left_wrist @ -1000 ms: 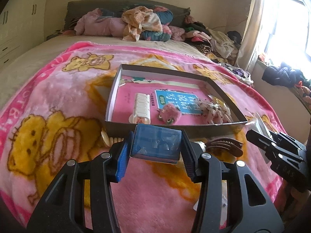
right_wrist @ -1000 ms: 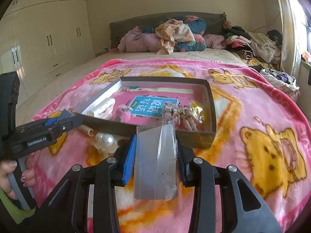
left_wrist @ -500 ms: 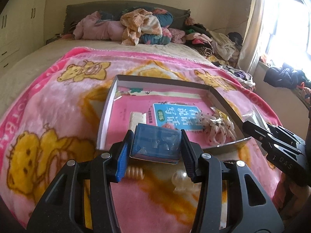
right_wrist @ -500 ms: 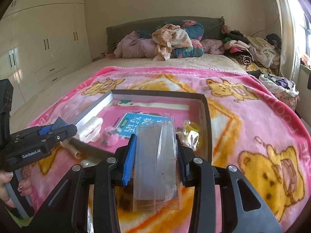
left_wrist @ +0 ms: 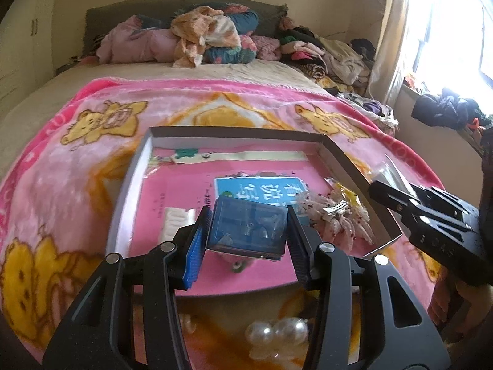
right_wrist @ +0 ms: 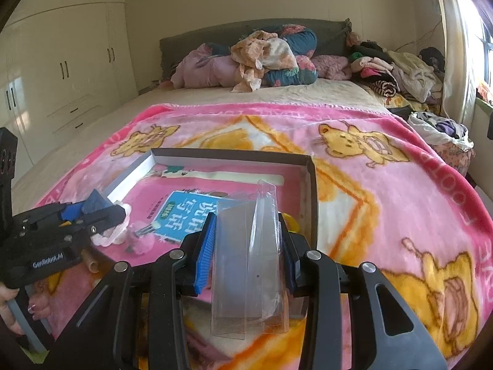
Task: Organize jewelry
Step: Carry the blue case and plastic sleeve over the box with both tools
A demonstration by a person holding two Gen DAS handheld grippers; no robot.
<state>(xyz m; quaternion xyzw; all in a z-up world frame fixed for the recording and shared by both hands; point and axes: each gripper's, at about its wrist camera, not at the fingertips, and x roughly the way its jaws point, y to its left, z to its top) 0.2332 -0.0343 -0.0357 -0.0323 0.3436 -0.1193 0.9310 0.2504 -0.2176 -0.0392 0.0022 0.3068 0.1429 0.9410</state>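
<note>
While the bed (left_wrist: pixel 37 98) fills both views, its foot half is covered by a pink blanket (left_wrist: pixel 77 166) printed with yellow bears, and a heap of clothes (right_wrist: pixel 262 58) lies against the headboard. A shallow grey tray (left_wrist: pixel 129 182) sits on the blanket near its foot edge, holding a pink booklet (left_wrist: pixel 181 191) with a blue label. Against the tray's right wall lies a pale pink beaded hair clip (left_wrist: pixel 336 219) (a yellow packet is tucked just beside it), and a white ribbed piece (left_wrist: pixel 175 225) lies toward the tray's left wall.

The left gripper (left_wrist: pixel 248 234) hangs over the tray's near edge, its jaws closed onto a small blue plastic box (left_wrist: pixel 248 231). The right gripper (right_wrist: pixel 246 246) hovers over the tray's near right corner, its jaws pressed against a clear plastic bag (right_wrist: pixel 246 265) standing upright between them. Outside the tray, on the blanket at the foot edge, rests a cluster of large pearl beads (left_wrist: pixel 277 333).
</note>
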